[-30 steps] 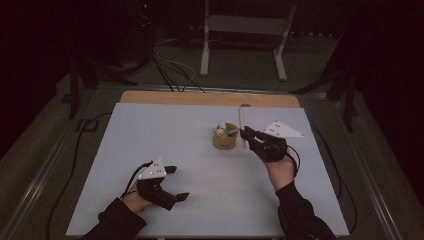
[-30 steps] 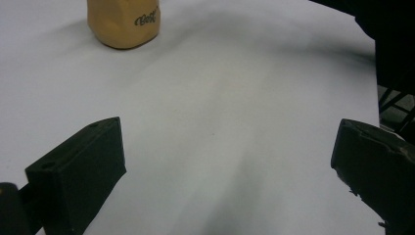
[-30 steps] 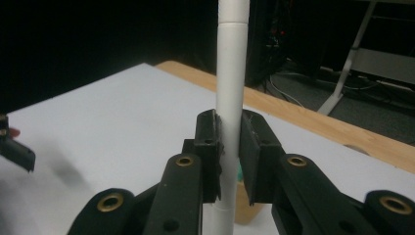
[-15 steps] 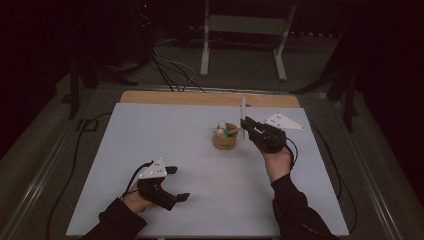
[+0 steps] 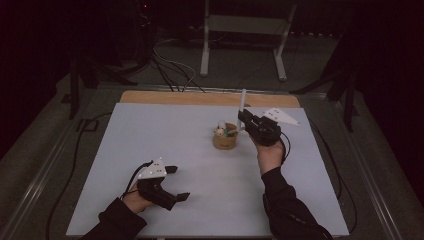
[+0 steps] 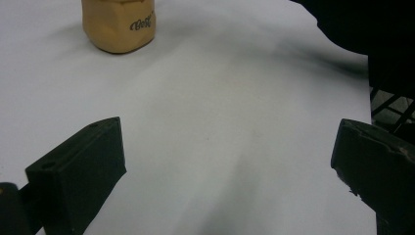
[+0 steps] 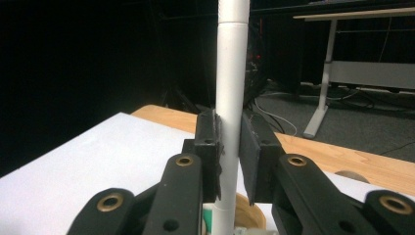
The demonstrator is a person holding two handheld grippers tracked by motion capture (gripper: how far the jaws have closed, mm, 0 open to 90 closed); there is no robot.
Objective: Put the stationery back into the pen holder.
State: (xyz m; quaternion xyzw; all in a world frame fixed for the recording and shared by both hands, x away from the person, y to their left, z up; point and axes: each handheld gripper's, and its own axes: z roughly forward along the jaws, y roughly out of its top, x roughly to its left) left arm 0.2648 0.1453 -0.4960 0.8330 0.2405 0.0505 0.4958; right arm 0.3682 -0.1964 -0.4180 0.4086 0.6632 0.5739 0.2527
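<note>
Since the earlier frames, the right tool [image 5: 243,116] has slid a little toward the far side of the table [image 5: 165,135], carrying the white tube [image 5: 242,102] along, while the left tool [image 5: 177,182] has kept its place near the front edge. In the right gripper view the two black jaws are clamped on the white tube [image 7: 230,98], which stands upright between the pads, its lower end just above or inside the mouth of the tan cup [image 5: 225,139]; whether it touches anything in there cannot be told. The left tool rests low over the table with its jaws spread wide and nothing between them.

The step in hand looks like lifting the tube out of the cup, or setting it in; the pictures do not settle which. Either way, the next move calls for keeping the tube vertical so it does not catch the rim and tip the cup, which stands free and unsteadied.

The tube is slim, smooth and plain white, with a seam near its top where a narrower section begins. The tan cup [image 6: 117,24] is short, with dark lettering on its side and a few small pale items inside
</note>
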